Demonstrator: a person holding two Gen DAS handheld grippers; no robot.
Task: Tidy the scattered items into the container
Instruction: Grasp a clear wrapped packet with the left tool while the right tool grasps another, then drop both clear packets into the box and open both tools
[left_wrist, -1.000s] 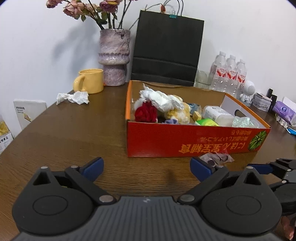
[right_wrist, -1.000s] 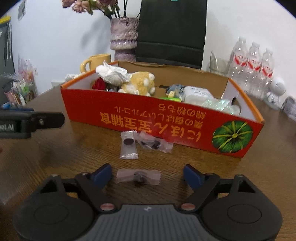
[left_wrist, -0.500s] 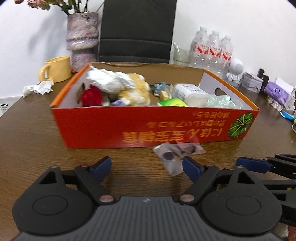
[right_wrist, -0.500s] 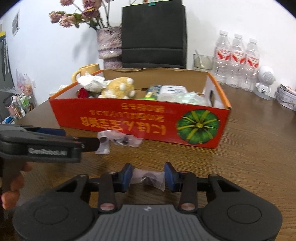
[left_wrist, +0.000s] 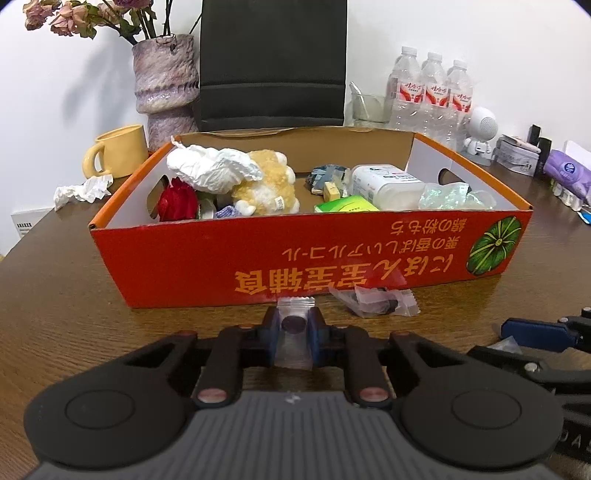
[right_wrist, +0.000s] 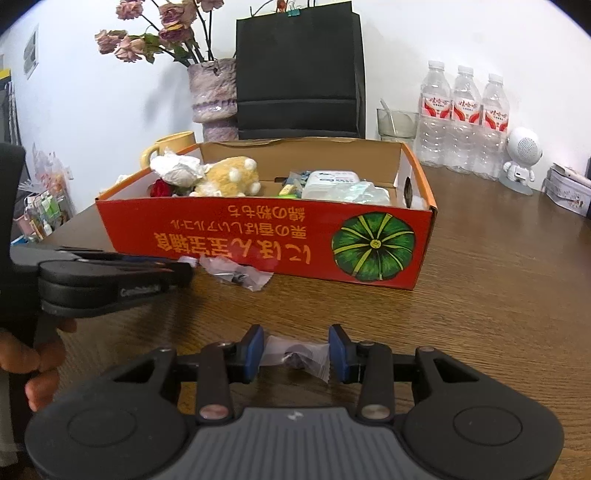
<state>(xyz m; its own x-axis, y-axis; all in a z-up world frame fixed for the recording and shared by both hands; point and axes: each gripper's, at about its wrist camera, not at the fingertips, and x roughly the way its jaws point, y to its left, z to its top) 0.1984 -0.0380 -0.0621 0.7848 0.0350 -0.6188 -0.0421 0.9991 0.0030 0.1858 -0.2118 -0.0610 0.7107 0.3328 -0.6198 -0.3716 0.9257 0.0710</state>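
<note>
An orange cardboard box (left_wrist: 295, 254) (right_wrist: 258, 236) stands on the brown table, holding a plush toy, crumpled paper, a red flower and small packs. My left gripper (left_wrist: 293, 332) is closing its jaws, and the blue pads press a clear packet (left_wrist: 295, 304) with a dark disc inside, just in front of the box. My right gripper (right_wrist: 296, 347) is shut on a second clear packet (right_wrist: 310, 363) that rests low over the table. A third crumpled packet (left_wrist: 376, 301) (right_wrist: 240, 275) lies against the box's front wall. In the right wrist view the left gripper (right_wrist: 184, 271) reaches in from the left.
A yellow mug (left_wrist: 118, 155) and a crumpled tissue (left_wrist: 83, 188) sit left of the box. Behind it stand a vase (left_wrist: 164, 85), a black paper bag (left_wrist: 271, 62), water bottles (left_wrist: 430, 92) and a white figure (left_wrist: 480, 133). A purple pack (left_wrist: 567, 171) lies far right.
My left gripper swung right, came up to the box front and closed on the clear packet. My right gripper closed on its own packet and has since held still.
</note>
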